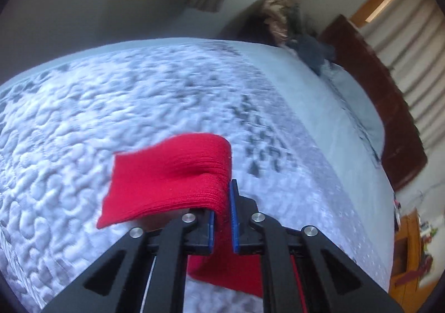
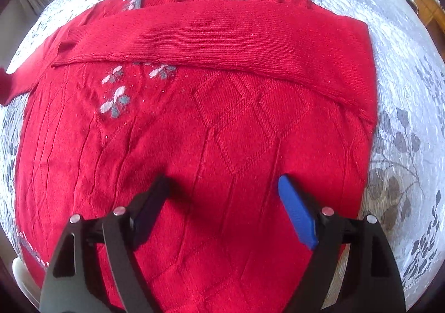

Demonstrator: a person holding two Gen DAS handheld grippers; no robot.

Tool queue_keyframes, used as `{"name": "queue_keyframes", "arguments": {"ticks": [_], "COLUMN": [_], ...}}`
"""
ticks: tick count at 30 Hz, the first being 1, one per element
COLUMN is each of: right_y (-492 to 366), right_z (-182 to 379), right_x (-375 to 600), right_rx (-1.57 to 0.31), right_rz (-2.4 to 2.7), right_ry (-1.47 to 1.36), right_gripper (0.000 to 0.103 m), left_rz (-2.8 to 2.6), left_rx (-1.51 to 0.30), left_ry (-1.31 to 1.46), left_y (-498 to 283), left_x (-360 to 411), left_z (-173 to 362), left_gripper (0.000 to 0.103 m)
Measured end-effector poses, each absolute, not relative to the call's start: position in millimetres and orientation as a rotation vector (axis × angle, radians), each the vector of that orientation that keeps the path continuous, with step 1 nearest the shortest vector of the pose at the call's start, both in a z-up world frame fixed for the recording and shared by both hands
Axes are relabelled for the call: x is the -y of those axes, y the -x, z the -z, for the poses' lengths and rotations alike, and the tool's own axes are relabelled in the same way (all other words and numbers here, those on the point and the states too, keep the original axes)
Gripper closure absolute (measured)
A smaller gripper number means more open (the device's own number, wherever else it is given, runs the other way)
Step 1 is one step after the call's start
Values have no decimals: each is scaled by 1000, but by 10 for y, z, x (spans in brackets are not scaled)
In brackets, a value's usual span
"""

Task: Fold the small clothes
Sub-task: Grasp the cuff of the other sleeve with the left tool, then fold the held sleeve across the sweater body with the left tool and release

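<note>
Red knitted wool, soft, limp and light, is judged to make up the flower-patterned sweater spread on the quilted white bedspread, its ribbed cuff clamped by the left gripper, the right gripper held agape above; hems are advised as holds.

Count: 1 red sweater on 1 quilted bedspread. 2 sleeves on the sweater: 1 folded across its chest, 1 out past its left edge. 2 grippers: left gripper, right gripper above the sweater. 1 wooden headboard.
</note>
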State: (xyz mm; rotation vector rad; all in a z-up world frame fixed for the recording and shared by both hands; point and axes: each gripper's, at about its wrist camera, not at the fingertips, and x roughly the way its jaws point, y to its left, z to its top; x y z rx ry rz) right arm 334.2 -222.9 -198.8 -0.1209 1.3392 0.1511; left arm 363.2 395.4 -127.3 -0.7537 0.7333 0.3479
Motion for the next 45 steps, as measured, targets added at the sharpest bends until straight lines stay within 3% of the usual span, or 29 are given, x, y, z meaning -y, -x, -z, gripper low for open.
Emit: {"name": "queue_keyframes", "arguments": {"ticks": [4, 15, 25, 32, 35, 37, 40, 42, 45], "right_y": [-3247, -2974, -2811, -2785, -2794, -2802, -2810, -2822, -2866], "right_z": [1898, 1623, 1598, 1696, 1769, 1819, 1885, 1884, 1847], "right_x": [2242, 2407, 2577, 2662, 2691, 2689, 2663, 2642, 2589], "right_rx": [-1317, -1276, -1255, -1275, -1293, -1303, -1310, -1312, -1316], "right_rz": [-155, -182, -169, -162, -160, -164, -169, -164, -147], "right_ry": [109, 97, 78, 49, 38, 46, 69, 76, 81], "right_gripper": [28, 28, 28, 28, 28, 28, 25, 24, 25], "left_rz": [-218, 54, 264, 278, 259, 247, 225, 155, 28], "left_rx": [-738, -790, -865, -1011, -1135, -1173, -1167, -1185, -1179], "left_ry": [677, 473, 416, 327, 289, 255, 180, 105, 25], "left_y": [-3765, -4053, -4211, -4311, -4293, -4217, -3955, -3743, -3514], "left_x": [-3425, -1809, -277, 256, 255, 209, -9, -262, -677], "left_z": [998, 752, 1038, 1572, 1832, 1839, 1659, 1575, 1594], "left_gripper": [94, 94, 94, 93, 83, 58, 43, 37, 37]}}
